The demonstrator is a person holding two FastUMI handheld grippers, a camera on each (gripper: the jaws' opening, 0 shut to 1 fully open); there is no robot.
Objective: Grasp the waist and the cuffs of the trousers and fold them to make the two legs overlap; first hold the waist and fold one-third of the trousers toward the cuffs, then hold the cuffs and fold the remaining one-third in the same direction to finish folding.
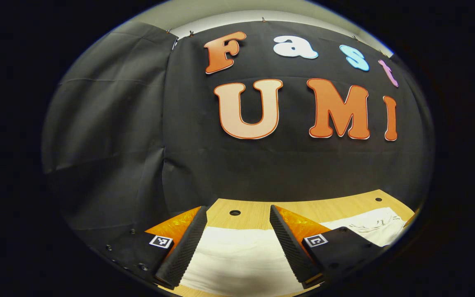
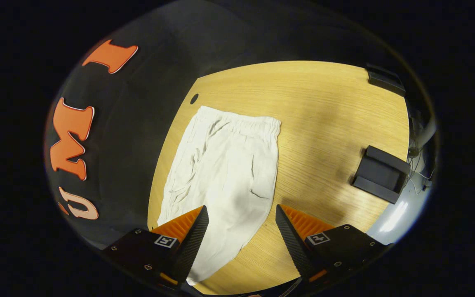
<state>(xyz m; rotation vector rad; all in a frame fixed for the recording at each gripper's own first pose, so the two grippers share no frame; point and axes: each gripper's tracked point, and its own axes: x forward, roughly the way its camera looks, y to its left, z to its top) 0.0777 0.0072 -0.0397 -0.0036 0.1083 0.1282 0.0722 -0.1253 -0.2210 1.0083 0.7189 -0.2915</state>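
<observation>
Both jaws apart, gripping nothing; white trousers (image 2: 225, 173) flat on tabletop (image 2: 324, 123), cloth lying between left gripper (image 1: 237, 243) and right gripper (image 2: 241, 239) jaws.

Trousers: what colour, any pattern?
Plain white trousers, no pattern, lying on the wooden table. Right gripper view shows them best.

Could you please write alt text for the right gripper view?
White trousers lie flat on a wooden table, waistband at the far end. The open right gripper hovers over their near end; a black block sits to the right.
</observation>
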